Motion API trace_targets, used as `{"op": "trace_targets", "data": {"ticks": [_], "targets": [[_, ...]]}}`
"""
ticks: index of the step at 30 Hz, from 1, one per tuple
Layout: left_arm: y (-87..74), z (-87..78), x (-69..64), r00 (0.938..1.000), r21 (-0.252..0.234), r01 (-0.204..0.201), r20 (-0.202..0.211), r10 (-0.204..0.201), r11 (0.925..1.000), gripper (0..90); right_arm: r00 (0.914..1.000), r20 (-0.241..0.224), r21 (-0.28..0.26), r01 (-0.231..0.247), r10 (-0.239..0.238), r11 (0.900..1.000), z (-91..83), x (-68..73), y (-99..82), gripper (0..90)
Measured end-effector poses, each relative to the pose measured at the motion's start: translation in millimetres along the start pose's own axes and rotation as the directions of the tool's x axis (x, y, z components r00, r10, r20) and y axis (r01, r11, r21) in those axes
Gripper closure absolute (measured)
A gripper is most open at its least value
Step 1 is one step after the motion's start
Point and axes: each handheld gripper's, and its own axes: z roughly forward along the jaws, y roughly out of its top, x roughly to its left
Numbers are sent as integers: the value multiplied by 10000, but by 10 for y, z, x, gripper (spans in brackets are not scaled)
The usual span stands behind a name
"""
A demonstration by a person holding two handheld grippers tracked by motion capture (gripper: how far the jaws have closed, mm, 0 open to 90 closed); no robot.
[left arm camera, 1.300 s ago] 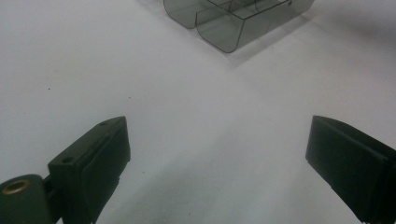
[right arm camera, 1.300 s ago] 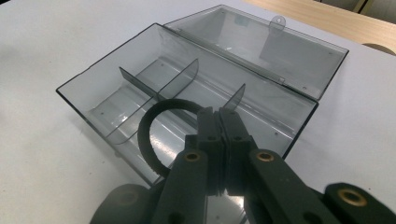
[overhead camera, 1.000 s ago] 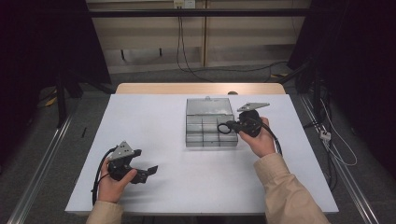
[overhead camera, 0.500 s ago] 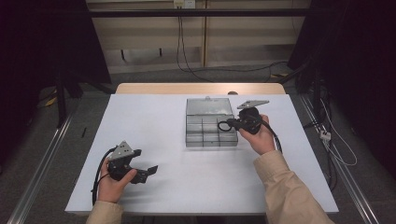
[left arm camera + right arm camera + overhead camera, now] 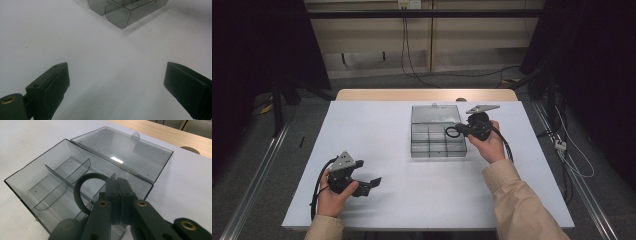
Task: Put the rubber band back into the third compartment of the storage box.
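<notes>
A clear grey compartment box (image 5: 413, 136) stands on the white table with its lid (image 5: 434, 114) folded back flat behind it. My right gripper (image 5: 460, 130) hovers over the box's right side, shut on a black ring (image 5: 452, 132). In the right gripper view the jaws (image 5: 116, 181) pinch the ring (image 5: 79, 188) above the divided compartments of the box (image 5: 37, 162), with the lid (image 5: 120, 150) beyond. My left gripper (image 5: 371, 184) rests at the front left of the table, open and holding nothing. In the left gripper view it (image 5: 116, 67) faces bare table, with the box (image 5: 125, 12) far ahead.
The white table top (image 5: 377, 130) stretches wide between the two hands. A bare wooden strip (image 5: 422, 95) runs along the far edge, with a small round brown thing (image 5: 458, 99) on it. Metal rails flank the table on the floor.
My right gripper with the ring has edged slightly toward the far side over the box. The left gripper has stayed put.
</notes>
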Motion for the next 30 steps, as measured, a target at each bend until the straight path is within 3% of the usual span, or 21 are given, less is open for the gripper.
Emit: {"op": "trace_targets", "data": {"ticks": [27, 30], "targets": [[-1, 11, 2, 10000, 49, 11, 7, -11, 10000, 64, 9989, 462, 224, 100, -110, 9997, 210, -108, 0, 880], [-3, 13, 1, 10000, 10, -4, 15, 4, 10000, 64, 9987, 496, 211, 90, -101, 9997, 229, -112, -8, 848]]}}
